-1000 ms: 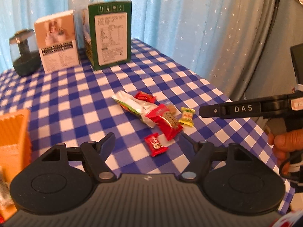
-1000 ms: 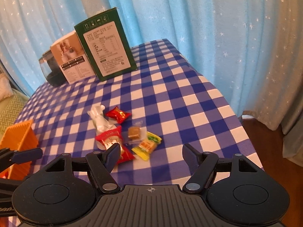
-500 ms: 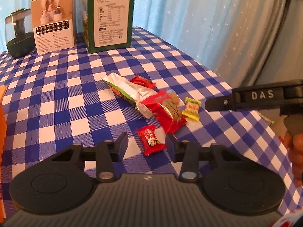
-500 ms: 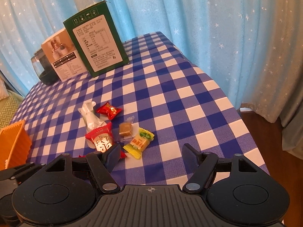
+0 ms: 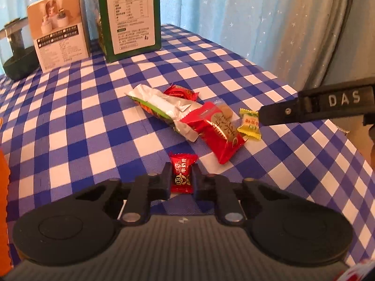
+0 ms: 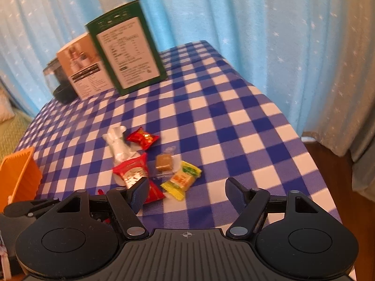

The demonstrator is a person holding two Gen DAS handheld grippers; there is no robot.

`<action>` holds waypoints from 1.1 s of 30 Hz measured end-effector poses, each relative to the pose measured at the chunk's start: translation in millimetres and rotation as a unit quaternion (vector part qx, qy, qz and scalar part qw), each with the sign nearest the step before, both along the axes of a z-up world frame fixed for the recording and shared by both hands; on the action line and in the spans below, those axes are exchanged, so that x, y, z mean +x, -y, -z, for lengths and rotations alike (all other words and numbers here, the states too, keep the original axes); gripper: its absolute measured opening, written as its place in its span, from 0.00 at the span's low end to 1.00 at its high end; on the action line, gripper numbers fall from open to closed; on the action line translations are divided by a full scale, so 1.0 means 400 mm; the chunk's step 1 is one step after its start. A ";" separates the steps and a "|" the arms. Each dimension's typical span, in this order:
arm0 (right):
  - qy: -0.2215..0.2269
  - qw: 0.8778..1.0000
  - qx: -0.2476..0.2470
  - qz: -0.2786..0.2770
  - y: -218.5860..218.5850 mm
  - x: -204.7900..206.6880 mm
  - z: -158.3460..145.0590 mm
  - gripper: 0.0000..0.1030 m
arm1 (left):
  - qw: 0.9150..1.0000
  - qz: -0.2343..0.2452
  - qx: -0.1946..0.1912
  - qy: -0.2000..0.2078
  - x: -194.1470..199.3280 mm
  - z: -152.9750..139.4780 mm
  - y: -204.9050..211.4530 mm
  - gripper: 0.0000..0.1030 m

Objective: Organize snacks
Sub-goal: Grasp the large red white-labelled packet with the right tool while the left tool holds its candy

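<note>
Table (image 5: 70, 126): covered in a blue and white checked cloth, it stretches ahead of both pairs of tongs.
Curtain (image 6: 257, 35): pale blue with small stars, hanging beyond the far edge of the table.
Green box (image 5: 130, 16): upright at the far end, well ahead of the left tongs.
White box (image 5: 58, 28): upright just left of the green box, with a dark jar (image 5: 16, 53) further left.
Orange basket (image 6: 20, 173): on the table to the left of the right tongs, close to them.
Left tongs (image 5: 181, 180): low over the table, clenched on a small red candy; each pad presses one side of the wrapper.
Right tongs (image 6: 186, 193): released, the two fingers spread wide, hovering over the near edge of the snack pile; in the left view their dark finger reaches in from the right, its tip next to the yellow candy.
Silver packet (image 5: 161, 107): lying ahead of the left tongs, farthest of the pile along with a red wrapper (image 5: 181, 92) tucked behind it.
Red packet (image 5: 218, 128): overlapping the silver packet's near end, ahead and slightly right of the left tongs.
Yellow candy (image 6: 181, 179): just ahead of the right tongs, between their open fingers.
Brown candy (image 6: 164, 161): in clear wrap, just beyond the yellow candy.
Small red candy (image 5: 182, 175): between the left tongs' pads, its far end sticking out ahead of them.
</note>
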State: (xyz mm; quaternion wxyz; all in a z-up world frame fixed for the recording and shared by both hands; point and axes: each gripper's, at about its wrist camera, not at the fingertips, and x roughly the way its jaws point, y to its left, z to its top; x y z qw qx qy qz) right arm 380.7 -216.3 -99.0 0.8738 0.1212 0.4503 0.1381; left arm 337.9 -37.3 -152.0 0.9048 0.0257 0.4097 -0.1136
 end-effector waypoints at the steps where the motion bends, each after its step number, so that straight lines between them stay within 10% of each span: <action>1: 0.003 1.000 -0.001 -0.007 -0.008 0.000 0.000 0.68 | 1.000 -0.003 -0.003 -0.004 -0.002 -0.002 -0.007 0.13; 3: 0.007 1.000 -0.001 -0.026 -0.024 0.003 0.000 0.53 | 1.000 -0.011 0.000 -0.011 -0.009 -0.005 -0.020 0.13; 33: -0.011 0.990 -0.077 -0.114 -0.217 0.046 0.044 0.25 | 0.999 -0.045 -0.019 -0.015 -0.045 -0.014 -0.103 0.13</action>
